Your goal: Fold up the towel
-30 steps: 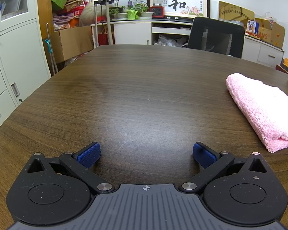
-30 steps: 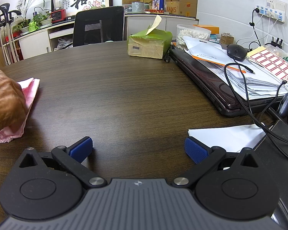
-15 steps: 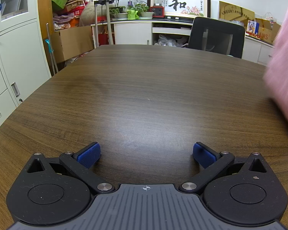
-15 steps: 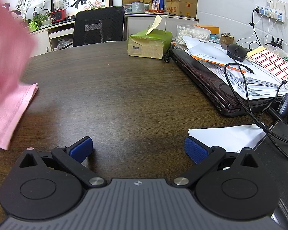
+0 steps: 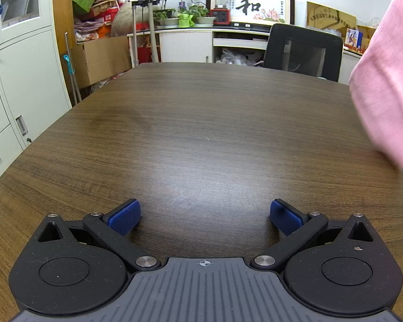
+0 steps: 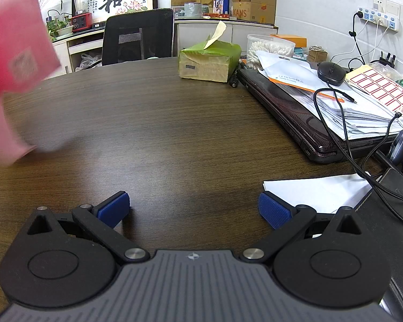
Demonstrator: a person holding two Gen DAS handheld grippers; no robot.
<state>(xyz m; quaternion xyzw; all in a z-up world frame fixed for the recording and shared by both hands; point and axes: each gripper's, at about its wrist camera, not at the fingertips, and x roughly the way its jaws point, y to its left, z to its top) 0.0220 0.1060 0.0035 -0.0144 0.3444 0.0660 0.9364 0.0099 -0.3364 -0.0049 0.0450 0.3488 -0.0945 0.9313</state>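
Pink towel (image 5: pixel 389 80), folded flat on table (image 5: pixel 201 134) a second ago, now lifted and blurred at right edge of left view, upper left of right view. Left gripper (image 5: pixel 204 216) and right gripper (image 6: pixel 194 209) both spread, empty. Folding not started; towel likely being shaken out.

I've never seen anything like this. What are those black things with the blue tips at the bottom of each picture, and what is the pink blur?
Each picture comes from a camera mounted on a hand-held gripper, looking forward along its two fingers. One shows the left gripper, the other the right gripper. The blue pads are the fingertips; both pairs stand wide apart, holding nothing. Both grippers sit low over a dark wooden table. The pink blur is the towel, raised above the table between the two grippers and smeared by motion; what lifts it is out of view. On the right lie a tissue box, a laptop under papers, and a mouse.
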